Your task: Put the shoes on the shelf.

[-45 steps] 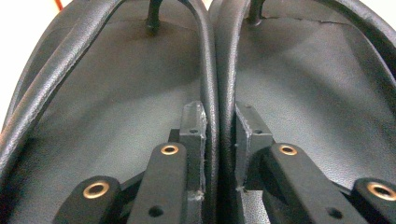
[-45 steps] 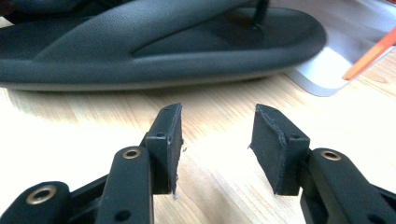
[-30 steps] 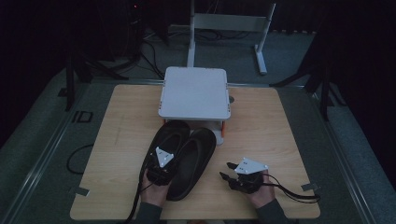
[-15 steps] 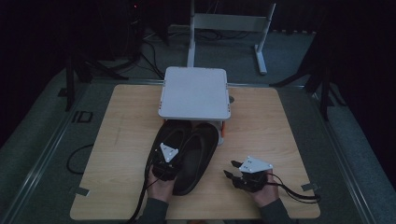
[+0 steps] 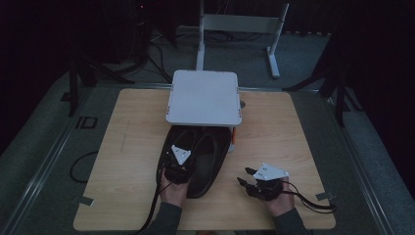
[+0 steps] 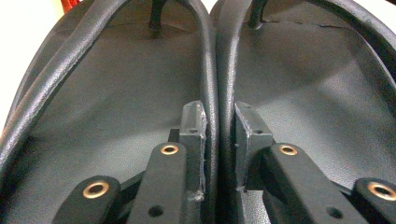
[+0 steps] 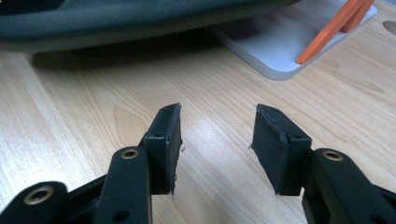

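- Pinching the two touching inner rims of a pair of black leather slip-on shoes point(image 5: 203, 159), the left gripper point(image 5: 177, 166) has one jaw inside each shoe, as the left gripper view shows with the jaws clamped on both rims point(image 6: 217, 116) together.
- Lying side by side on the pale wooden table point(image 5: 127, 147), the shoes have their toes tucked under the white square platform point(image 5: 204, 97) and their heels toward the person.
- Sitting well apart to the right of the shoes, the right gripper point(image 5: 250, 178) is low over bare wood with its jaws spread and nothing between them; its own view shows a shoe sole point(image 7: 116, 25) ahead and an orange strut point(image 7: 334, 28) on the platform's white base.
- Judging by the grip, the step in hand seems to be moving the pair as one unit, either under the platform or out from it; which way I cannot tell.
- Any next move calls for a firm, steady clamp, since two rims can slip past each other, and for a low, level path so the shoes clear the platform's underside and strut.
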